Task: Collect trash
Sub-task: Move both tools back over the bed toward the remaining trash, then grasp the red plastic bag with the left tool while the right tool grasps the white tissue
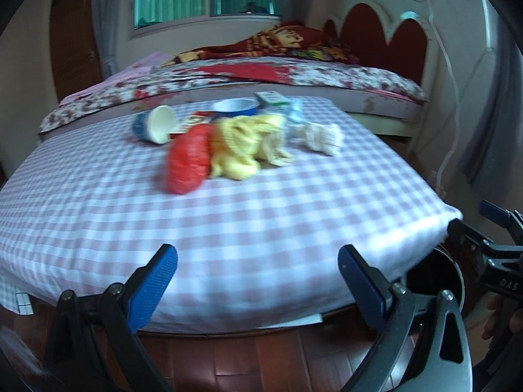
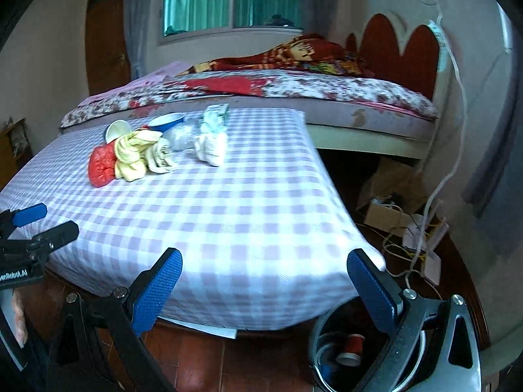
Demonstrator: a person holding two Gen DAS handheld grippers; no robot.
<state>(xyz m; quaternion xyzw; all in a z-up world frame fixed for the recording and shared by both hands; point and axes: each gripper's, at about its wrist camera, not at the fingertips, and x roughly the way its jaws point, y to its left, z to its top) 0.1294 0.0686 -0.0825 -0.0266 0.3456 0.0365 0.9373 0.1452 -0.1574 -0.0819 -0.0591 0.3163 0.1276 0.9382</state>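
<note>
Both grippers hang wide open and empty at the near edge of the checked table (image 1: 228, 215), the left gripper (image 1: 258, 281) and the right gripper (image 2: 264, 285) alike. The trash pile (image 1: 228, 143) sits well ahead, upper centre of the left view but upper left in the right view (image 2: 137, 153). So I'd say the left is better lined up, with the bin (image 2: 340, 356) low at lower right.

A bed (image 2: 327, 94) with a floral cover stands behind the checked table, a red patterned blanket (image 2: 304, 54) heaped near its scalloped red headboard (image 2: 398, 49). Above it is a window (image 2: 228, 0) flanked by grey curtains (image 2: 137, 23). A wooden door (image 1: 72, 42) stands left. Tangled cables (image 2: 412, 228) lie on the wooden floor (image 2: 202, 359).
</note>
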